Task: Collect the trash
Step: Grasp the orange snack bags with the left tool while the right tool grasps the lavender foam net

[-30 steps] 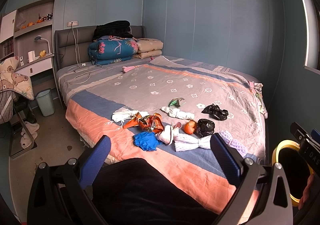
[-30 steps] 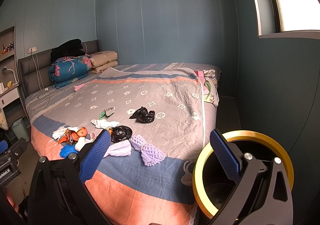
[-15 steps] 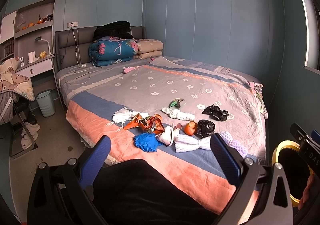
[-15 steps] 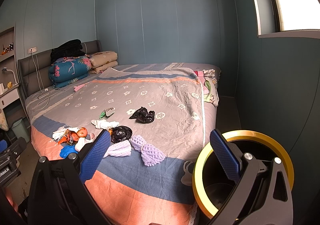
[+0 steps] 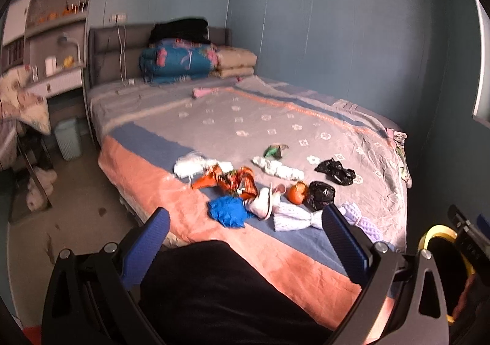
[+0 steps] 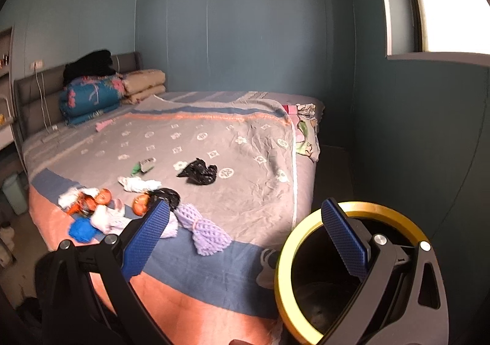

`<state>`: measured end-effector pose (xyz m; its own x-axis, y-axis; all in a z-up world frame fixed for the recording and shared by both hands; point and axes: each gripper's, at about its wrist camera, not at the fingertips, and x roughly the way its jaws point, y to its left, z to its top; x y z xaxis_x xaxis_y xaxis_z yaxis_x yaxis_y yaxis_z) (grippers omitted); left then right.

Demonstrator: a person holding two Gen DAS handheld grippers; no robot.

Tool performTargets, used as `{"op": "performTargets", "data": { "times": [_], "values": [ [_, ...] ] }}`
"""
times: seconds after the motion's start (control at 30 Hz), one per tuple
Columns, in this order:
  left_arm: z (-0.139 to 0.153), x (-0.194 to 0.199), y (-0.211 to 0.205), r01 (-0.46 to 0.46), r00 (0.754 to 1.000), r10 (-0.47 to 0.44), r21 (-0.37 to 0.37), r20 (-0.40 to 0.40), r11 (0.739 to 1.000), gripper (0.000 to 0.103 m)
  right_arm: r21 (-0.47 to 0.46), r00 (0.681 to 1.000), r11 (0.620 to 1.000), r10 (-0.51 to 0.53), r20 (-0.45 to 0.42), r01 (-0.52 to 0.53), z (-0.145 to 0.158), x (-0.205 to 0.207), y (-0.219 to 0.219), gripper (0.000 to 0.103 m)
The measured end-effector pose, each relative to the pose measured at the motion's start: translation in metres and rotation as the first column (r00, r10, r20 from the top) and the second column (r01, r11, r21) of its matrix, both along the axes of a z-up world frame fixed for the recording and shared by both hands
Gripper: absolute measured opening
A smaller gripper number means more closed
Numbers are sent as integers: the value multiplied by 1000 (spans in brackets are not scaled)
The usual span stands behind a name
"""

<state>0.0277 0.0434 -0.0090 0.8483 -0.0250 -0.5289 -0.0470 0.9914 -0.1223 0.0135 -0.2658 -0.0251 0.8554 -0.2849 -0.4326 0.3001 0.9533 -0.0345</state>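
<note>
A: Two grippers listed, both with jaws spread wide and holding nothing: left gripper (image 5: pixel 245 234), right gripper (image 6: pixel 245 227).

B: Location of the trash?

A: Lower centre of both views, scattered along the near end of the bed (image 5: pixel 306 271). Items: blue crumpled scrap (image 5: pixel 228 210), orange wrapper (image 5: pixel 232 181), white tissue (image 5: pixel 190 164), orange fruit (image 5: pixel 296 193), two black bags (image 5: pixel 321 193) (image 5: pixel 335 172).

B: Step in hand?

A: Approach, by my reading. Nothing is collected yet; both grippers sit well apart from the litter.

B: Next move?

A: Probably carrying one gripper forward over the nearest scrap and closing on it, then dropping it into the yellow-rimmed bin (image 6: pixel 352 271).

B: Differences between views?

A: Right view shows the bin opening fully, lower right, plus the window; left view shows only its rim at the right edge, but adds the shelves and a small pale bin (image 5: pixel 69 138) at left.
</note>
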Motion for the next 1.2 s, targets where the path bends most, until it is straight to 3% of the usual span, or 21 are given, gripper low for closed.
{"op": "performTargets", "data": {
  "times": [0.2,0.37,0.67,0.8,1.2],
  "values": [
    [-10,31,20,-17,999,19,40,-46,999,96,-127,988,981,141,-61,-147,-21,41,22,95],
    [-24,71,40,30,993,-24,55,-116,998,96,-59,945,953,286,-160,-298,-44,83,32,95],
    [-54,140,43,145,969,-132,50,-211,988,96,16,915,955,287,-282,-295,-81,138,21,95],
    [-68,176,30,209,938,-193,27,-287,977,96,56,896,953,299,-329,-298,-95,153,18,95],
    [-97,241,12,221,923,-185,69,-338,973,96,87,884,956,292,-365,-280,-112,174,14,95]
  ]
}}
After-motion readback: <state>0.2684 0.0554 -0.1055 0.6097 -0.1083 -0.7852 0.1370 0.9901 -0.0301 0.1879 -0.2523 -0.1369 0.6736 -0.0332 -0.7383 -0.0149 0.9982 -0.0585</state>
